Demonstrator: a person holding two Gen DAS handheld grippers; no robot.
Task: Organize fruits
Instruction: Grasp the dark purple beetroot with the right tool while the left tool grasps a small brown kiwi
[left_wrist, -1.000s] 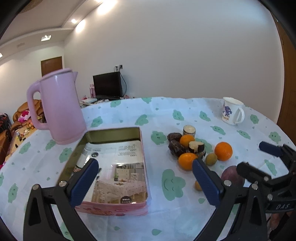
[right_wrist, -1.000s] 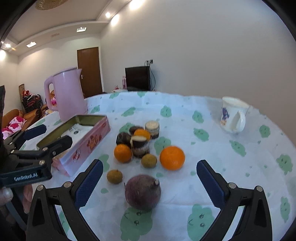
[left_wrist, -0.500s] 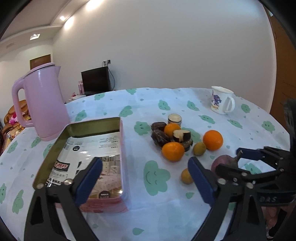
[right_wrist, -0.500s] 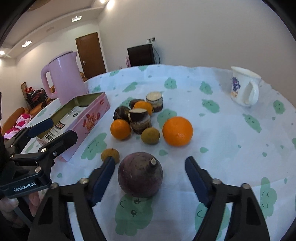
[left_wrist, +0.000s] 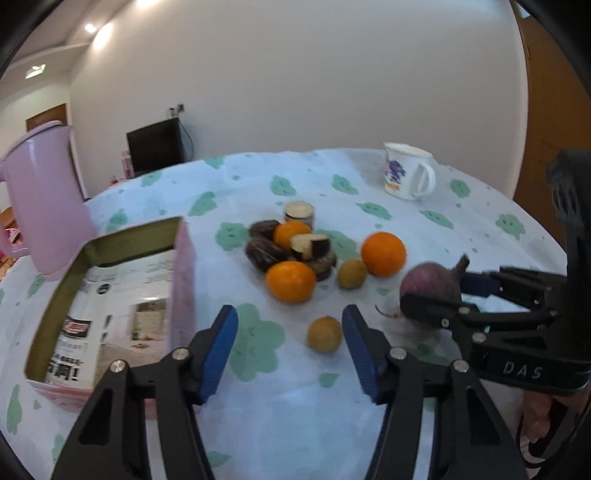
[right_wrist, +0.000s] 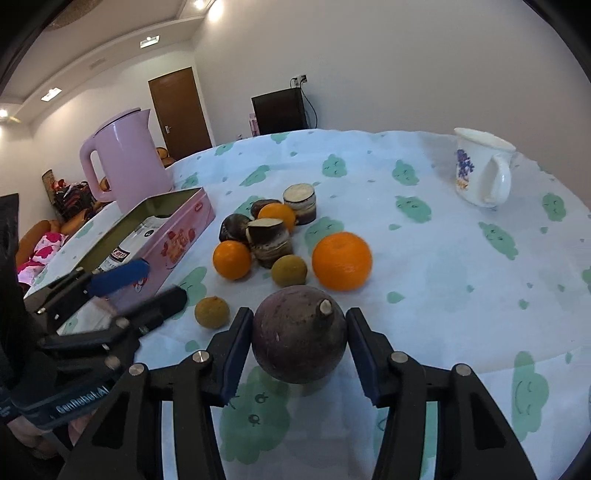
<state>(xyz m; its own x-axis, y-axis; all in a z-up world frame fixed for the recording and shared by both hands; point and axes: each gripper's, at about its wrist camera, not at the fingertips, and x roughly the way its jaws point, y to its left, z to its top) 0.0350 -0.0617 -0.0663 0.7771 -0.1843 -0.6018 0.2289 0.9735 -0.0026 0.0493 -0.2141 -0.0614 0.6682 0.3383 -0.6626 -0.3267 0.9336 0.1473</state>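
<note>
left gripper: angled down toward the table, fingers closing, a small brownish fruit on the cloth between them, just inside the right finger; pads not on it
right gripper: angled down, fingers closing on either side of a dark purple round fruit; left pad touches or nearly touches, right pad just clear
hand: partly seen behind the right gripper's handle
</note>
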